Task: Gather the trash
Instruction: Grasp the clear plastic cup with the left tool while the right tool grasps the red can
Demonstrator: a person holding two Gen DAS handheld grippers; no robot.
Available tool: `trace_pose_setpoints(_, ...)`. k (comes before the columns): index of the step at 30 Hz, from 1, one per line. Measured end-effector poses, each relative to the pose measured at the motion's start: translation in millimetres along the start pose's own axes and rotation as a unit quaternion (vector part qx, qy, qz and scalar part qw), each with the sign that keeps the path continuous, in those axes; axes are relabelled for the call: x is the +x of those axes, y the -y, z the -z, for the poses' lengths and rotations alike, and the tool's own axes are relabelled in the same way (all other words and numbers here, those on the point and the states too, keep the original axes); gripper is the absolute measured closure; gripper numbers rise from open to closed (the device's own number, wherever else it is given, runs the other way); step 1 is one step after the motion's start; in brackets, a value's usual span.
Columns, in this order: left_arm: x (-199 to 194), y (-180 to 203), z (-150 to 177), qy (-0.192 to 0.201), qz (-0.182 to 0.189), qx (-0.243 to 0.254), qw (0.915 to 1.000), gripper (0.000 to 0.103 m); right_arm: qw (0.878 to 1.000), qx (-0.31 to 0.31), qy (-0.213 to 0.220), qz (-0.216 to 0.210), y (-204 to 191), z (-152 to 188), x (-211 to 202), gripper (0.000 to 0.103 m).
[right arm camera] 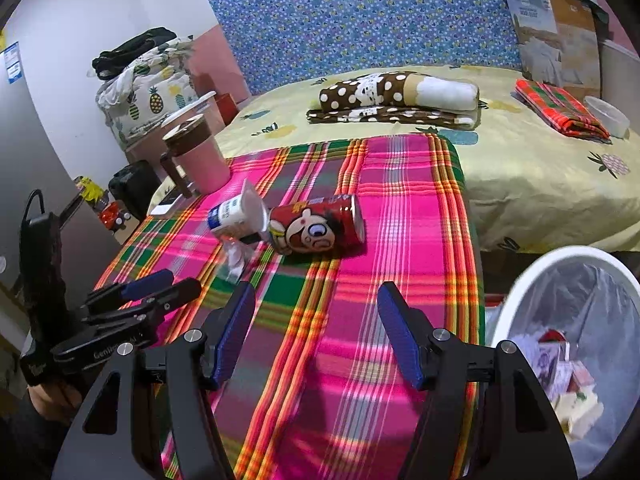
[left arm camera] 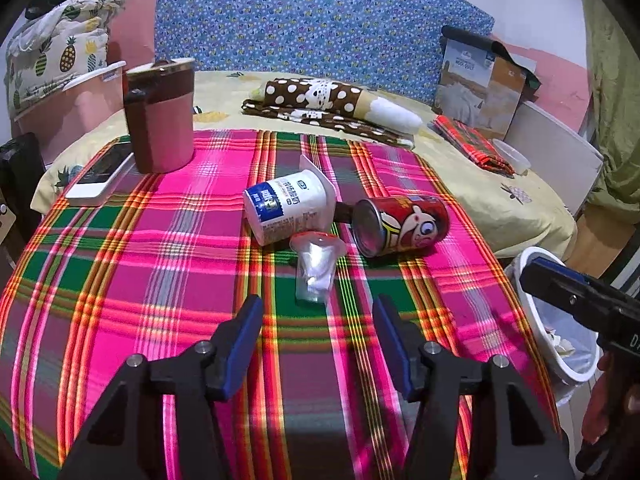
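Note:
Three pieces of trash lie together on the pink plaid cloth [left arm camera: 160, 280]: a white yogurt cup [left arm camera: 290, 208] on its side, a red cartoon can [left arm camera: 400, 226] on its side, and a small clear plastic cup [left arm camera: 316, 264] with crumpled white stuff in it. My left gripper [left arm camera: 319, 304] is open, and the clear cup's near end lies just ahead of its blue pads [left arm camera: 244, 336]. My right gripper [right arm camera: 316, 288] is open over bare cloth, short of the can [right arm camera: 320, 230]. A white trash bin [right arm camera: 516, 292] with a liner and wrappers stands at the right.
A pink and brown lidded mug [left arm camera: 160, 120] and a phone [left arm camera: 100, 176] sit at the cloth's far left. A folded polka-dot blanket [left arm camera: 332, 108], a folded plaid cloth [left arm camera: 472, 140] and a white bowl [left arm camera: 512, 156] lie on the yellow bed behind. The bin [left arm camera: 570, 372] is off the right edge.

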State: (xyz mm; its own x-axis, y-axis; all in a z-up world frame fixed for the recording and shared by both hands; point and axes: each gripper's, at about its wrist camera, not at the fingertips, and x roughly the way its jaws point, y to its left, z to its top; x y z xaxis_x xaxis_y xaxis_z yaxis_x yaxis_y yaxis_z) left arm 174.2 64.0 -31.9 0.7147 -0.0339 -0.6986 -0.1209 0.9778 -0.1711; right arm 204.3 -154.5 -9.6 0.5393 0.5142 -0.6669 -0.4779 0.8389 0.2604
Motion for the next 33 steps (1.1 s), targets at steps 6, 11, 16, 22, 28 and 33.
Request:
trace_pose_setpoints(6,26.9,0.0,-11.2,-0.016,-0.003,-0.002,0.9999,0.046,1.000,0.008,-0.011,-0.005,11.6,-16.3,23.2,0.038)
trace_pose_setpoints(11,44.4,0.6,-15.3,-0.030,-0.008,-0.001,0.9995,0.051,1.000,0.015,-0.020,-0.016,18.5,-25.8,43.0,0.038)
trace_pose_setpoints(16,57.3,0.9,-13.9,-0.047,-0.016,0.004,0.9987,0.066,0.999,0.023,-0.031,-0.028,23.7,-26.3,54.7,0.057)
trace_pose_setpoints(22,52.1,-1.2,-10.2,-0.044,-0.023,0.006,0.9987,0.074,0.998,0.013,-0.040,-0.042,12.1,-20.7,53.5,0.073)
trace_pose_setpoints(28,38.8,-9.6,-1.4,-0.041,-0.027,-0.002,0.9988,0.075,0.996,-0.006,-0.050,-0.067,-7.1,-12.6,47.1,0.073)
trace_pose_setpoints(33,26.3,-20.0,6.9,-0.040,-0.030,-0.012,0.9987,0.075,0.992,-0.037,-0.066,-0.103,-27.2,-6.7,43.8,0.073)
